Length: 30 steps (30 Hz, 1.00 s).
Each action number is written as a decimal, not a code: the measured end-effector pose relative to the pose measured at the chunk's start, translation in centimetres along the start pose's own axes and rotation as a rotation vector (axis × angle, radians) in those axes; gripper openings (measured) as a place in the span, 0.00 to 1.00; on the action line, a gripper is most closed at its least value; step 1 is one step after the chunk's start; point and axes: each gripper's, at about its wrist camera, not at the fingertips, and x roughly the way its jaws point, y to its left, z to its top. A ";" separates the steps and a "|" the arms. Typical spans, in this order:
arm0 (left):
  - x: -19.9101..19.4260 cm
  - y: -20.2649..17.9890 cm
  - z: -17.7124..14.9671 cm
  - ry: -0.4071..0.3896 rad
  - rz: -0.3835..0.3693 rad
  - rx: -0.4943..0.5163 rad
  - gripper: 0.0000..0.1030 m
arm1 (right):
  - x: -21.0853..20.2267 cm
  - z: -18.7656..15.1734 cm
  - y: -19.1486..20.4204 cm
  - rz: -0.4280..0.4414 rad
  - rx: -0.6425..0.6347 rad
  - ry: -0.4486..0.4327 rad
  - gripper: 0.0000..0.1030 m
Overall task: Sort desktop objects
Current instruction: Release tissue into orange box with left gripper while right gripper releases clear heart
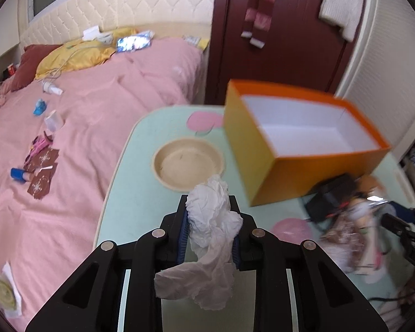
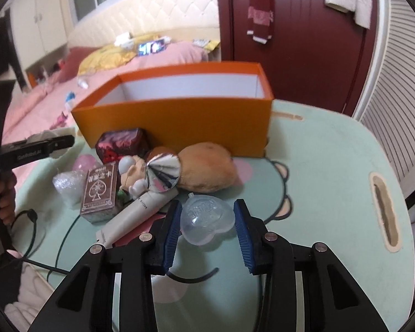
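Note:
My left gripper (image 1: 209, 202) is shut on a crumpled white tissue (image 1: 211, 221), held above the mint-green table (image 1: 141, 193) just in front of a round beige bowl (image 1: 188, 163). An open orange box (image 1: 318, 171) with a white inside stands to the right of the bowl. In the right wrist view my right gripper (image 2: 207, 207) has its blue pads against both sides of a clear heart-shaped plastic case (image 2: 206, 221) that rests on the table. The orange box (image 2: 179, 121) stands behind it.
Left of the case lie a white tube (image 2: 135, 215), a playing-card box (image 2: 99, 191), a small doll with a silver bow (image 2: 163, 171), a brown plush toy (image 2: 207, 168), a dark red box (image 2: 121, 144) and a black cable (image 2: 61, 249). A pink bed (image 1: 83, 124) borders the table.

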 end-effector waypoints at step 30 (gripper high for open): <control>4.2 -6.5 6.9 -0.059 -0.139 0.110 0.26 | 5.4 10.1 -1.5 0.037 -0.037 -0.086 0.36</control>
